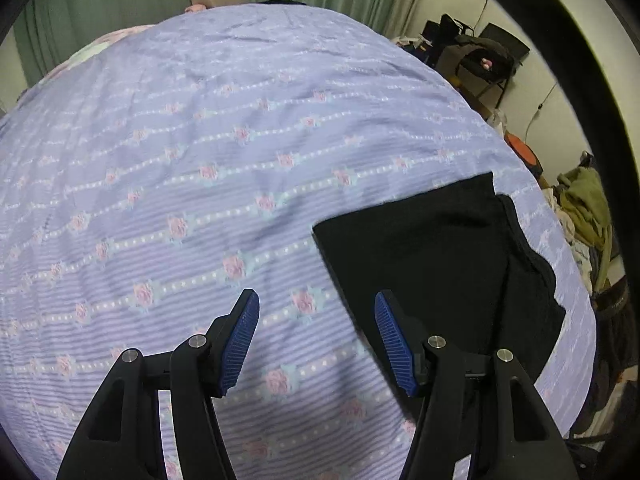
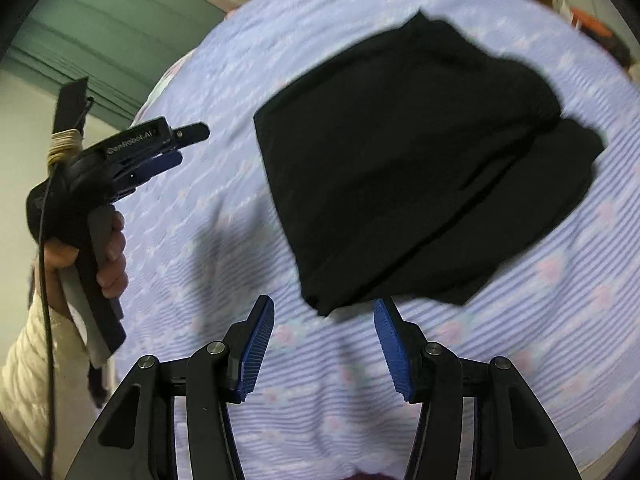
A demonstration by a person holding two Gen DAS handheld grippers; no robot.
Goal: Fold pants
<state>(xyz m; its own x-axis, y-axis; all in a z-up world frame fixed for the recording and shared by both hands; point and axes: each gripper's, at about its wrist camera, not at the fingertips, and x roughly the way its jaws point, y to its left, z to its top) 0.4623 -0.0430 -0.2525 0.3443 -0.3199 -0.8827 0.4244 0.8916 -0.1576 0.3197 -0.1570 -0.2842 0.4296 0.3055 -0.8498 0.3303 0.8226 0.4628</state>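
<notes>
Black pants (image 2: 404,168), folded into a compact stack, lie on a lavender bedspread (image 2: 540,312) with pink roses. In the right wrist view my right gripper (image 2: 323,304) hovers open just short of the stack's near corner, and its blue pads touch no cloth. A hand (image 2: 112,248) in a white sleeve holds my left gripper (image 2: 188,146) out to the left, above bare bedspread. In the left wrist view the left gripper (image 1: 316,298) is open and empty over the bedspread (image 1: 200,160). There the pants (image 1: 440,248) lie to the right, beyond its right finger.
Green curtains (image 1: 120,12) hang behind the bed. To the right of the bed stand a dark chair with bags (image 1: 480,56) and a heap of clothes (image 1: 584,208). The bedspread's right edge falls away close to the pants.
</notes>
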